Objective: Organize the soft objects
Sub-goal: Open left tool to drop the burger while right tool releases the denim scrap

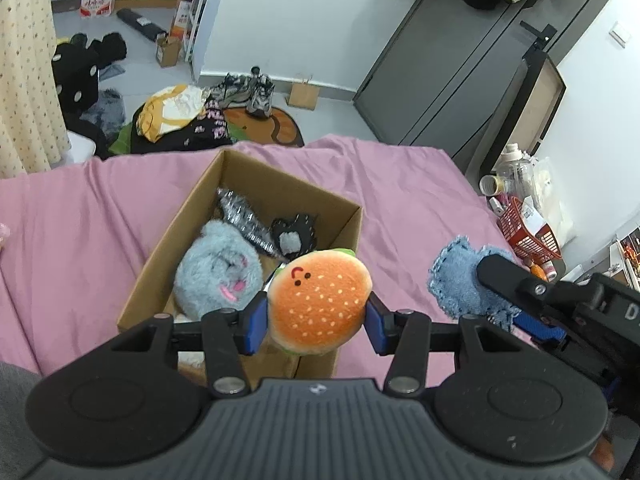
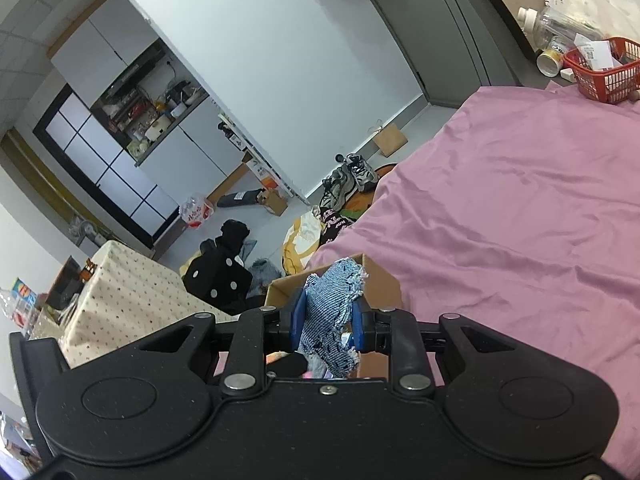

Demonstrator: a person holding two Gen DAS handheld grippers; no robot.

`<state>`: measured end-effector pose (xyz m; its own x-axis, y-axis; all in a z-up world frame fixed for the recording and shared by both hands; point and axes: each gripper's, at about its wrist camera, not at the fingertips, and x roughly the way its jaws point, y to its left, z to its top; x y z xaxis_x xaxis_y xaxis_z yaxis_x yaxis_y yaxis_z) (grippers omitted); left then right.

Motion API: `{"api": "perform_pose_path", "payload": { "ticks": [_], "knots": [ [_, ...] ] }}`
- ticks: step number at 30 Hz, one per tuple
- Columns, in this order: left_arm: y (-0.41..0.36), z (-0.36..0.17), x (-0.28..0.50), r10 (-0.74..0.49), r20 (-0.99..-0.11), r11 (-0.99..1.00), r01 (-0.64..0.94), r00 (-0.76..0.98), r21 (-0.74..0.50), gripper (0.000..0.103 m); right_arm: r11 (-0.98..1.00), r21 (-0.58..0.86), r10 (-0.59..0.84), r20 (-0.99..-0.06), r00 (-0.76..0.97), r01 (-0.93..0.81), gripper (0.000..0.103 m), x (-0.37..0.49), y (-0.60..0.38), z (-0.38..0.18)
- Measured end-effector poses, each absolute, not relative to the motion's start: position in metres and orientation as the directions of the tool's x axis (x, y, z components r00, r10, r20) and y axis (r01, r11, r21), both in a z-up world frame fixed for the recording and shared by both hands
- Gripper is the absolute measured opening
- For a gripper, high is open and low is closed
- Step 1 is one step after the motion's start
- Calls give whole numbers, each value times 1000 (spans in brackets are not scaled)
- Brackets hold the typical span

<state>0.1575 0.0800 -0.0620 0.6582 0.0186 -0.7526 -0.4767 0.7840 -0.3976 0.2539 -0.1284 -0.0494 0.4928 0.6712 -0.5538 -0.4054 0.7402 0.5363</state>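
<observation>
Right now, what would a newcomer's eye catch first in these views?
The orange plush hamburger with a smiley face, clamped in the left gripper above the near corner of the open brown cardboard box on the pink bedsheet. Next, the frayed blue denim piece pinched in the right gripper, and the fluffy grey-blue plush toy inside the box.

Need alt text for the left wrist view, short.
The left gripper holds a burger plush above an open cardboard box on a pink bedsheet. A blue-grey plush lies inside; the right gripper holds a blue denim piece.
</observation>
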Motion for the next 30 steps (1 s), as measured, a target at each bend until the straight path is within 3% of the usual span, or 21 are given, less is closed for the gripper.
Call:
{"api": "perform_pose_path", "payload": {
  "ticks": [4,12,16,25,30],
  "knots": [
    [83,-72,155,-13,-765,772,-479,644,-417,50,749,524,662,-561,497,-406,24,249,-124,-49],
    [100,-70,147,-38,-745,734,-488,666,-473,63,761,497,649,-582,490,-417,24,241,-109,-48],
    [111,-69,142,-34,-740,709,-506,672,-492,63,767,489,642,-592,488,-416,24,243,-105,-51],
    [132,-52,131,0,-738,728,-506,675,-462,64,785,441,616,-625,480,-434,24,250,-80,-53],
    [141,-47,125,43,-743,739,-521,668,-426,72,807,393,583,-653,484,-442,24,255,-63,-57]
  ]
}}
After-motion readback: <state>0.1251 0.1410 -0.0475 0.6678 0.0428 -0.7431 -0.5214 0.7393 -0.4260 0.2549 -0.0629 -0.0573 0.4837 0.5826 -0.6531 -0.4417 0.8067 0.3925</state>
